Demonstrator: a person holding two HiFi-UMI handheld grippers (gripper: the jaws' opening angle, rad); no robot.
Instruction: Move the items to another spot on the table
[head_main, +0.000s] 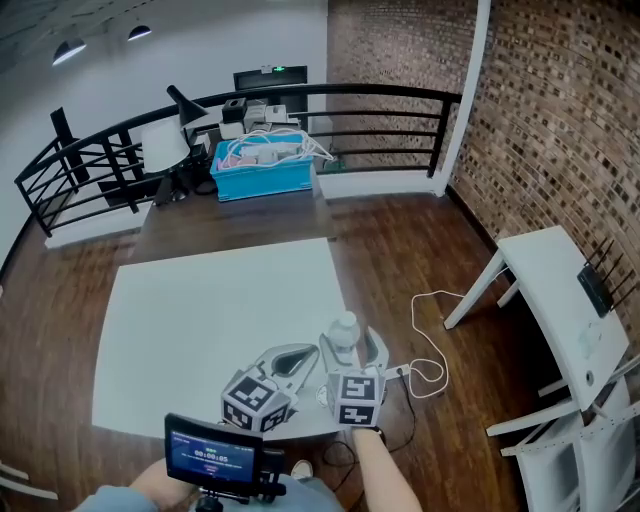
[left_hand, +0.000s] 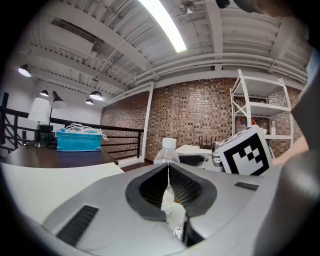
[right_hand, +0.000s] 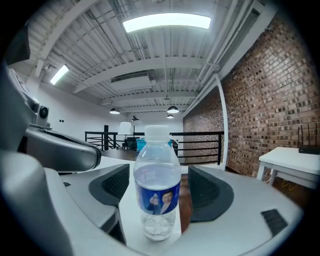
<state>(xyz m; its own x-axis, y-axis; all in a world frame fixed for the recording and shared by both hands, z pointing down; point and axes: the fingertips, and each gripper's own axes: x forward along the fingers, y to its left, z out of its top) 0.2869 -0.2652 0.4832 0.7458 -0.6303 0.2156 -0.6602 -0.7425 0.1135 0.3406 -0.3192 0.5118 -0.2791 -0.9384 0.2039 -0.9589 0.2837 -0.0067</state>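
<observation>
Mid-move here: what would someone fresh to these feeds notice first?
A water bottle stands upright between the open jaws of the right gripper, by the front right edge of the white table. The left gripper sits shut beside it. Farther back, a blue bin of white cables rests on a dark table.

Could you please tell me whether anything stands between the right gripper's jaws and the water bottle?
Nothing visible does. The water bottle stands upright on the white table, directly between the open jaws of the right gripper, with a gap on each side.
</observation>
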